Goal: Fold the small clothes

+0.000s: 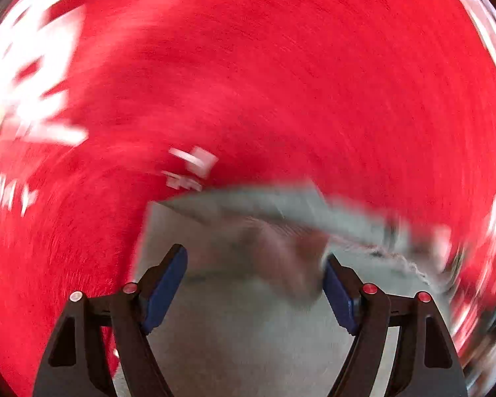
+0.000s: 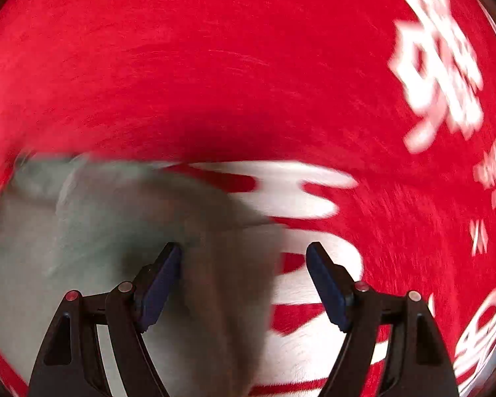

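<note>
Left gripper [image 1: 254, 258]: jaws spread wide, holding nothing. Grey garment [image 1: 248, 314] fills the lower centre of the left wrist view, between and beyond the fingers; touching them or not, cannot tell, heavy blur.

Right gripper [image 2: 244, 254]: jaws likewise spread, empty. Garment [image 2: 82, 231] lies lower left, reaching between the fingers.

Underneath, red cloth [image 2: 215, 66] with white lettering [image 2: 439, 59], upper right.

Pale grey garment [image 1: 248, 314], small, heavily motion-blurred in both views. Lies on red surface with a folded layer [image 1: 281, 208] along far edge; detail and garment type unreadable.
</note>
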Demonstrator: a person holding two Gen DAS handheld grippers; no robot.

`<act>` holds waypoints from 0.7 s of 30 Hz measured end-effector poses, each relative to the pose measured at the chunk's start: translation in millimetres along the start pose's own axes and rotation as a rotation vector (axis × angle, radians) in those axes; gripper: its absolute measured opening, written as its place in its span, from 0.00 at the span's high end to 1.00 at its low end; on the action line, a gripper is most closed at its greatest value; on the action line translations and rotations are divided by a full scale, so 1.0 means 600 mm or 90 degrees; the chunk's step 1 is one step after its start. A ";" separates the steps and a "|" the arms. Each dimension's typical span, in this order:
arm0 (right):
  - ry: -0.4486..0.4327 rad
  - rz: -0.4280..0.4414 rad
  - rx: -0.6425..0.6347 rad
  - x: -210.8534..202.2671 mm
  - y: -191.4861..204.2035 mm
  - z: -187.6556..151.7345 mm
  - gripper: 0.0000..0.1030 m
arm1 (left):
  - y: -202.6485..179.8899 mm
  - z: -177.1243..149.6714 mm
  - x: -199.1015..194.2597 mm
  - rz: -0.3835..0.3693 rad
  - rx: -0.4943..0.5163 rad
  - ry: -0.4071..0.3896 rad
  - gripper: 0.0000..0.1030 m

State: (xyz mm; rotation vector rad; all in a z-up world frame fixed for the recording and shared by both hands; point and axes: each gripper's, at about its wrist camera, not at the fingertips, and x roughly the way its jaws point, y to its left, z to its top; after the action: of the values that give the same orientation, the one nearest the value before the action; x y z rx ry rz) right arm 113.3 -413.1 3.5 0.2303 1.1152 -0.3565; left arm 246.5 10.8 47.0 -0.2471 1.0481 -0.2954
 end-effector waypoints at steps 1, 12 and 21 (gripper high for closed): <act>0.002 -0.002 0.046 0.000 -0.024 0.000 0.22 | 0.034 0.011 -0.018 -0.015 -0.071 -0.026 0.22; -0.075 0.073 -0.051 -0.048 0.024 -0.018 0.22 | 0.027 -0.028 -0.007 0.053 0.065 -0.001 0.22; 0.001 0.221 -0.169 -0.013 0.161 0.002 0.22 | -0.092 -0.024 0.067 -0.028 0.203 0.038 0.22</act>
State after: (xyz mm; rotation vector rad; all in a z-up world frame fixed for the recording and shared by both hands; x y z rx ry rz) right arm 149.0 -323.0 11.3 0.1838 1.0877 0.1009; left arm 246.1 -56.0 26.2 0.0250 1.0387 -0.5062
